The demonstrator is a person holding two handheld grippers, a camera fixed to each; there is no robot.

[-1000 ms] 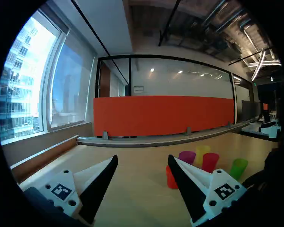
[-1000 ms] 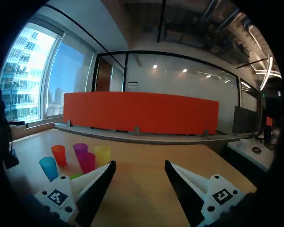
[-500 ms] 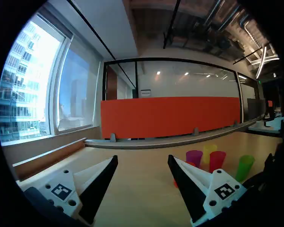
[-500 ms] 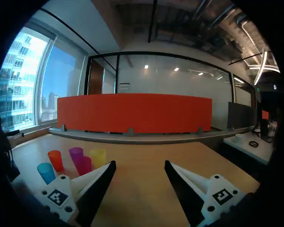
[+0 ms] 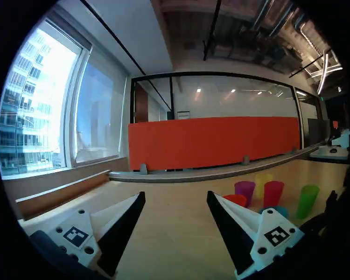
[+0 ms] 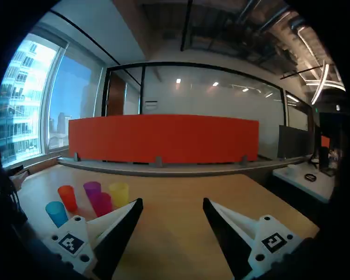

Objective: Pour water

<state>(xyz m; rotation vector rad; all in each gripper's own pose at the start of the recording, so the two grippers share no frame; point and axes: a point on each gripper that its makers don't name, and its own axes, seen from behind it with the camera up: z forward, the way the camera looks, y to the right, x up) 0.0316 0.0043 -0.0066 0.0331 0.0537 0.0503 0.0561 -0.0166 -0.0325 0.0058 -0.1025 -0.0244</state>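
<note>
Standing cups (image 5: 273,192), beyond left gripper (image 5: 175,193), fingers (image 5: 123,224) spread

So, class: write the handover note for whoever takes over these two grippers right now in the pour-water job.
Grippers: the left gripper and the right gripper are both open and empty, over the table.
Things: upright in a cluster, ahead and between the grippers, are the blue cup, orange cup, purple cup, pink cup, yellow cup and green cup.
Done: nothing is gripped. I cannot tell if any cup holds water.
Left: grip a cup and pour into another.
</note>
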